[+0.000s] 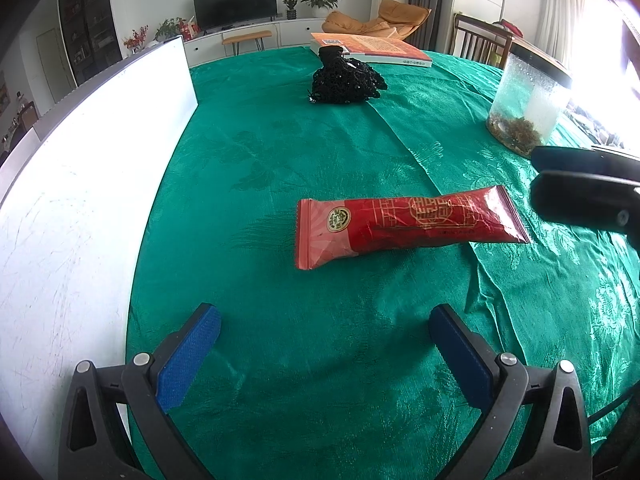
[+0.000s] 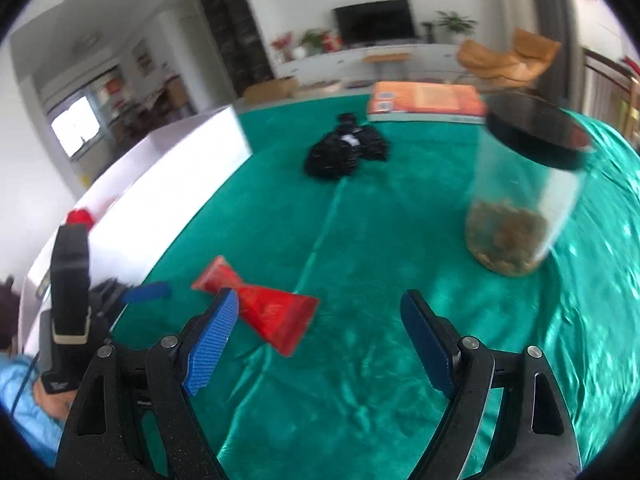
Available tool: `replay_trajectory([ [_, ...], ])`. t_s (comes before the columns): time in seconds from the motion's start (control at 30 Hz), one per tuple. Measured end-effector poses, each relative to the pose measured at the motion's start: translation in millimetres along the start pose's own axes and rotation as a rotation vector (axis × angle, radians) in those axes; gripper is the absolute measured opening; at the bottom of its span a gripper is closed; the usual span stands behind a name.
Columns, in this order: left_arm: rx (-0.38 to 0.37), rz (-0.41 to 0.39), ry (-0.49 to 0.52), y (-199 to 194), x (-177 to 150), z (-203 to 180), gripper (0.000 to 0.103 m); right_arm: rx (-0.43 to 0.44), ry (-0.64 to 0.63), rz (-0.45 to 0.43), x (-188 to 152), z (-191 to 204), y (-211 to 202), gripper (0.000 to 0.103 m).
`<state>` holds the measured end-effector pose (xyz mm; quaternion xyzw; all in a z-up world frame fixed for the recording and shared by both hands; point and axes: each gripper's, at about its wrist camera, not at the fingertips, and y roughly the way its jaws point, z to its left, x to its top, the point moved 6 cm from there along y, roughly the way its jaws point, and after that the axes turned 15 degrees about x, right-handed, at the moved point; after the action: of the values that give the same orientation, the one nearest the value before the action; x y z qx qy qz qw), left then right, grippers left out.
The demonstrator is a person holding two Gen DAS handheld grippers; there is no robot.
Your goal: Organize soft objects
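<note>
Between white box (image 1: pixel 80 184) and jar (image 1: pixel 528 100), red packet (image 1: pixel 404 222) lies apart.

Right wrist view motion-blurred, jar (image 2: pixel 524 196) and red packet (image 2: pixel 272 312) smeared.

Left wrist view: low over the green tablecloth (image 1: pixel 320 152), facing the television (image 1: pixel 235 3) at 12 o'clock. Right wrist view: slightly higher, same heading. Both share the red packet (image 1: pixel 404 226) (image 2: pixel 264 314), black bundle (image 1: pixel 346 80) (image 2: pixel 344 152) and jar (image 1: pixel 528 96) (image 2: pixel 520 196).

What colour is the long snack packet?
Red with gold patterns, clearest in the left wrist view: snack packet.
</note>
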<state>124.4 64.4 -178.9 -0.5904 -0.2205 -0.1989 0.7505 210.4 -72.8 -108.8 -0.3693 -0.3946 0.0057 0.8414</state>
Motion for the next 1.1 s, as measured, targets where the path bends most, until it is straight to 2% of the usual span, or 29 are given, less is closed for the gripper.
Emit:
replay_trajectory([
  [0.07,0.018,0.006,-0.021,-3,-6,6,0.103,0.046,-0.087,0.146,6,16,29,0.083],
  [0.2,0.012,0.001,-0.011,-6,-11,11,0.103,0.015,-0.250,0.340,1,34,81,0.083],
  [0.23,0.012,0.000,-0.011,-6,-11,11,0.103,0.006,-0.270,0.368,-2,36,90,0.076],
  [0.27,0.013,-0.002,-0.013,-6,-10,11,0.103,0.010,-0.277,0.395,-6,37,96,0.051],
  [0.3,0.016,-0.003,-0.015,-5,-10,11,0.103,0.012,-0.274,0.421,-12,38,100,0.038],
  [0.37,0.017,-0.005,-0.020,-4,-9,10,0.103,-0.023,-0.267,0.397,-18,38,90,0.023],
  [0.47,0.018,-0.006,-0.025,-3,-8,10,0.103,-0.097,-0.163,0.349,-40,25,54,0.022],
  [0.53,0.020,-0.007,-0.028,-3,-7,10,0.103,-0.148,-0.036,0.290,-62,5,17,0.022],
  [0.63,0.023,-0.006,-0.033,-2,-6,10,0.103,-0.235,0.210,0.156,-88,-39,-45,0.022],
  [0.73,0.025,-0.005,-0.034,-2,-6,9,0.103,-0.370,0.446,-0.001,-94,-100,-103,0.023],
  [0.83,0.020,-0.007,-0.031,-2,-7,9,0.103,-0.486,0.492,-0.068,-78,-160,-123,0.023],
  [0.87,0.020,-0.007,-0.031,-2,-7,9,0.103,-0.501,0.504,-0.092,-71,-178,-125,0.023],
  [0.93,0.019,-0.009,-0.030,-2,-7,9,0.103,-0.526,0.522,-0.163,-59,-203,-132,0.033],
  [0.97,0.018,-0.009,-0.030,-2,-7,8,0.103,-0.532,0.525,-0.182,-55,-210,-134,0.057],
  [1.03,0.020,-0.009,-0.031,-2,-7,9,0.103,-0.542,0.494,-0.183,-43,-213,-121,0.089],
  [1.1,0.020,-0.009,-0.032,-2,-7,8,0.103,-0.641,0.428,-0.125,-44,-212,-109,0.089],
])
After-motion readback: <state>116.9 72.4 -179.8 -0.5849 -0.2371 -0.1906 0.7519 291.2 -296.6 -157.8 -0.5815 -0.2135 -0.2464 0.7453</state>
